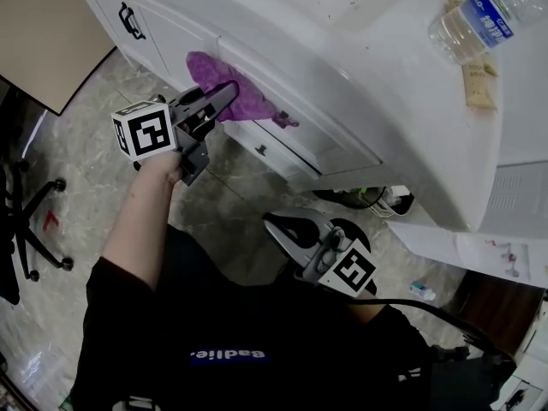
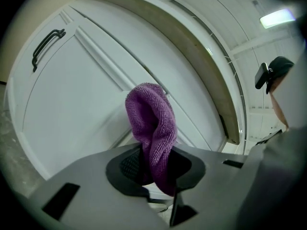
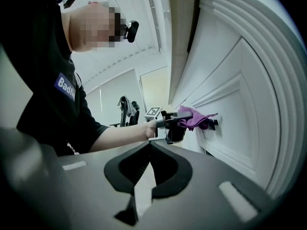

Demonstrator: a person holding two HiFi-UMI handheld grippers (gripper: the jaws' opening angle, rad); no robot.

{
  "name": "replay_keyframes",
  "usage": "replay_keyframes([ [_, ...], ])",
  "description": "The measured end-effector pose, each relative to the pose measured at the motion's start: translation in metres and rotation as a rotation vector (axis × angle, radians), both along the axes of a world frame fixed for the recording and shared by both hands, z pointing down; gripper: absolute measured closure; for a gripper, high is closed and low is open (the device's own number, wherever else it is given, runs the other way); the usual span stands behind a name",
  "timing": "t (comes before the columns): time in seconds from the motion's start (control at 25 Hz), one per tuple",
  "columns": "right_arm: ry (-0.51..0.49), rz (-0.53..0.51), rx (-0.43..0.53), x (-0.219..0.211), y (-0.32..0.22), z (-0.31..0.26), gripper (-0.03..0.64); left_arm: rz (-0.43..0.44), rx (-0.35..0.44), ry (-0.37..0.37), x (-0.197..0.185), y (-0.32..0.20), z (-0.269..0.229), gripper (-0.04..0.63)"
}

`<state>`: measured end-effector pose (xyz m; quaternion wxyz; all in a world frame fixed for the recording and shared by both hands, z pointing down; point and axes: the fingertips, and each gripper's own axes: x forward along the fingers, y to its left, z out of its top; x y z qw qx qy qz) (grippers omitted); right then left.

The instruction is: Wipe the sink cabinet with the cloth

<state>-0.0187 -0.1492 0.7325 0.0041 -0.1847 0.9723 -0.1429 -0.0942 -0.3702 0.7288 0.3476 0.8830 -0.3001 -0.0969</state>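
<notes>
pinching the purple cloth (image 2: 152, 121) tight between its jaws, my left gripper (image 1: 224, 97) presses it against the white sink cabinet (image 1: 291, 75) front, just beside a small dark handle (image 3: 214, 123). my right gripper (image 1: 278, 226) hangs low with its jaws closed on nothing, well apart from the cabinet.

A home-style washroom or kitchen: a white panelled sink cabinet (image 1: 282, 67) with a black handle (image 1: 131, 20) ahead of the left fingers (image 1: 214, 99), stone-patterned floor tiles (image 1: 94, 178) beneath them, a water bottle (image 1: 479, 20) on the worktop (image 1: 377, 7).
</notes>
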Motion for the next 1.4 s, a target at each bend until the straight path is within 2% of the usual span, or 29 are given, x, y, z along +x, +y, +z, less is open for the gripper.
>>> replay_keyframes([
  [0.12,0.009,-0.005,0.013,0.002,0.006,-0.004,0.615,0.001,-0.007,0.012,0.000,0.000,0.013,0.509],
  [0.24,0.013,-0.001,0.024,0.004,0.007,-0.005,0.615,0.001,-0.030,-0.015,0.000,-0.001,0.032,0.509],
  [0.52,0.020,0.003,0.015,0.002,0.006,0.002,0.615,-0.018,-0.133,-0.111,-0.005,-0.001,0.092,0.509],
  [0.6,0.018,0.009,0.015,0.003,0.004,0.004,0.615,-0.014,-0.190,-0.112,-0.004,0.004,0.112,0.509],
  [0.68,0.016,0.019,0.009,0.005,0.003,0.006,0.615,-0.008,-0.216,-0.106,-0.001,0.009,0.123,0.509],
  [0.8,0.010,0.032,-0.001,0.009,-0.002,0.008,0.615,0.011,-0.169,-0.096,0.007,0.022,0.105,0.509],
  [0.92,0.008,0.036,-0.003,0.012,-0.004,0.009,0.615,0.056,-0.101,-0.053,0.016,0.046,0.058,0.509],
  [1.04,0.009,0.045,-0.008,0.015,-0.006,0.011,0.615,0.112,-0.024,-0.043,0.029,0.068,0.005,0.509],
  [1.16,0.010,0.054,-0.006,0.017,-0.008,0.012,0.615,0.161,0.039,0.002,0.045,0.072,-0.036,0.509],
  [1.28,0.010,0.052,-0.005,0.017,-0.007,0.011,0.615,0.191,0.074,0.033,0.060,0.062,-0.058,0.509],
  [1.4,0.009,0.059,-0.016,0.019,-0.006,0.014,0.615,0.202,0.082,0.015,0.072,0.053,-0.057,0.509],
])
